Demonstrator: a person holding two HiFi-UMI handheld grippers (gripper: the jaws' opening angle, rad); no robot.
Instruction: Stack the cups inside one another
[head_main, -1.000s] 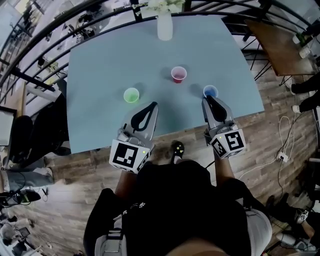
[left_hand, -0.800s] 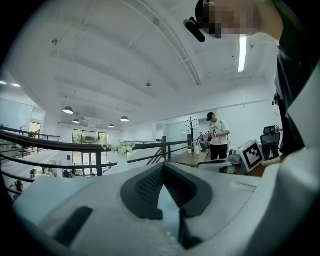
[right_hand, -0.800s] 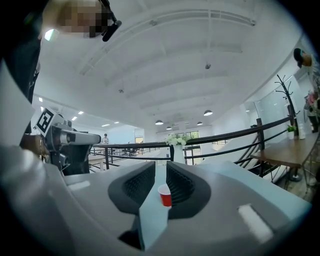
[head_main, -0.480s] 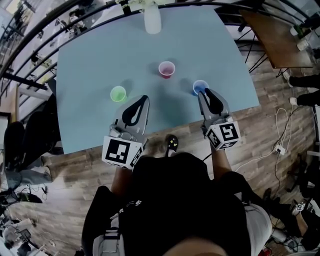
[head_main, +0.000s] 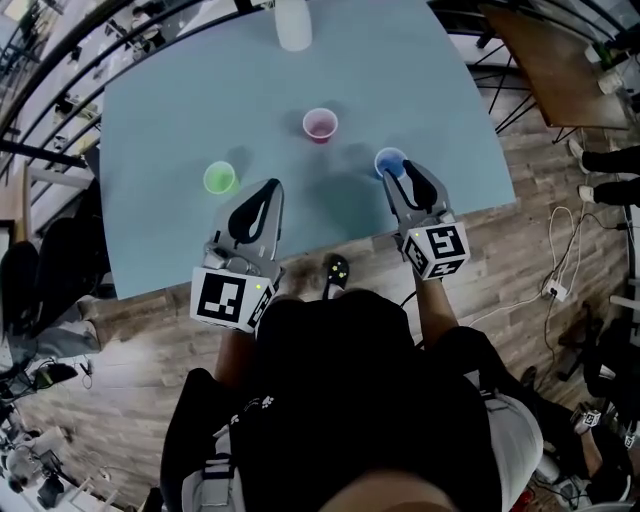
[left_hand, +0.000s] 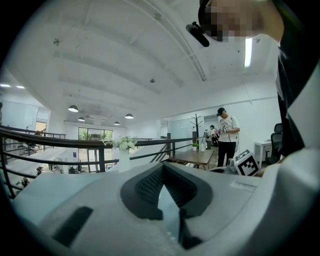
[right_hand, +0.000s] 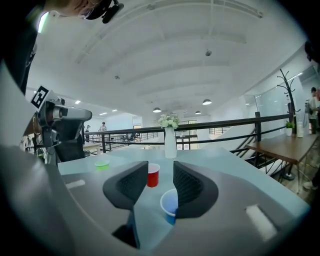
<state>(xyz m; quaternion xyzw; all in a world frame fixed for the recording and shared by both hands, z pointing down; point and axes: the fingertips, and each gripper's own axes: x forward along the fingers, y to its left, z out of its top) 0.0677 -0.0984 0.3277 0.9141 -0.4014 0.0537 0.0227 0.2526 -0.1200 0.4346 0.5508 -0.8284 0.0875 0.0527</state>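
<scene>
1. The right gripper (right_hand: 160, 169) has just been opening its jaws. They now stand apart with the blue cup (right_hand: 169, 204) upright between them, close by the right-hand jaw and clear of the other. Whether the cup touches that jaw cannot be told.
2. The left gripper (left_hand: 162, 167) has its jaw tips pressed together with nothing between them, and it hangs over the near part of the table (head_main: 180, 120).
3. 3 cups stand apart on the table: the blue cup near the right edge, the red cup (head_main: 320, 124) further back in the middle, and the green cup (head_main: 219, 178) to the left — just beyond the left gripper.
4. A white vase (head_main: 293, 25) stands at the far edge.
</scene>
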